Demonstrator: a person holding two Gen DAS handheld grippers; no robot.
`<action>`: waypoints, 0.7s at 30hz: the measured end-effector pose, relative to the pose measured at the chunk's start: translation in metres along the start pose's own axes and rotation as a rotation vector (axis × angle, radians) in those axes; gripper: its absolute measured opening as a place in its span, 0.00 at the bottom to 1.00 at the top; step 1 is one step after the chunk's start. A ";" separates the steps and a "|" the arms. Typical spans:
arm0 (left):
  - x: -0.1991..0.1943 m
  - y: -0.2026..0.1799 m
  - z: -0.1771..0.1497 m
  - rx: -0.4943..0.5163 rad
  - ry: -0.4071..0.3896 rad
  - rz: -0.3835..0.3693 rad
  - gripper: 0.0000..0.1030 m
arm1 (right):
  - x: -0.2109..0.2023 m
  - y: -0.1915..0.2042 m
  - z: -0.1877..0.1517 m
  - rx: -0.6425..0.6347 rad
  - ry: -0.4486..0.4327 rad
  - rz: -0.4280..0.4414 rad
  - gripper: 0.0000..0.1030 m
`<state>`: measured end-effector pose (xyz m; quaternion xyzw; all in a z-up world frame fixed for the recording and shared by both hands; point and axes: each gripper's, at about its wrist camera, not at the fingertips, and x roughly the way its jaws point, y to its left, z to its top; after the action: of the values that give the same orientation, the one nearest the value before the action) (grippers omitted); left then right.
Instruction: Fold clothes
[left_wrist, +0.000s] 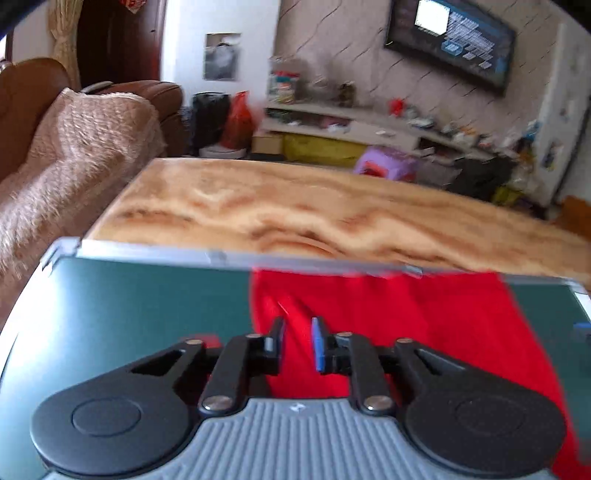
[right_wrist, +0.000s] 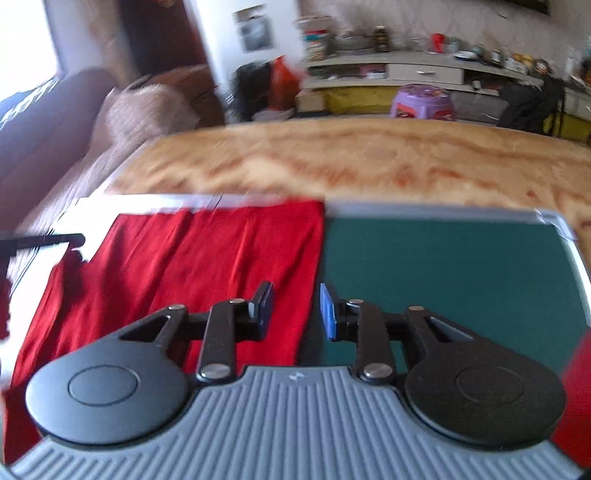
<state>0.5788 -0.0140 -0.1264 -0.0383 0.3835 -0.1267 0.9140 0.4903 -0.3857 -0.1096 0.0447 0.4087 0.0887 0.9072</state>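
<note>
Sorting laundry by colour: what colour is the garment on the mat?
Solid red garment, plain with no visible pattern, lying on the green mat. It shows best in the right wrist view.

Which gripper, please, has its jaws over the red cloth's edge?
The right gripper: the cloth edge meets the green board there; the left gripper is over red.

You've got open green mat (right_wrist: 443, 266) right of the red cloth (right_wrist: 207, 266); bare worktop (left_wrist: 295, 210) behind, sofa (left_wrist: 66, 155) crowding the left.
</note>
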 end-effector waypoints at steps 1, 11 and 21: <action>-0.016 -0.008 -0.015 0.005 0.004 -0.009 0.31 | -0.020 0.003 -0.015 -0.034 0.008 -0.013 0.32; -0.129 -0.074 -0.162 0.069 0.145 -0.022 0.31 | -0.116 0.037 -0.133 -0.079 0.136 -0.015 0.32; -0.168 -0.084 -0.201 0.093 0.268 0.060 0.31 | -0.125 0.079 -0.174 -0.126 0.248 -0.086 0.31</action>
<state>0.3058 -0.0463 -0.1378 0.0328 0.4966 -0.1208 0.8589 0.2687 -0.3320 -0.1206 -0.0412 0.5129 0.0801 0.8537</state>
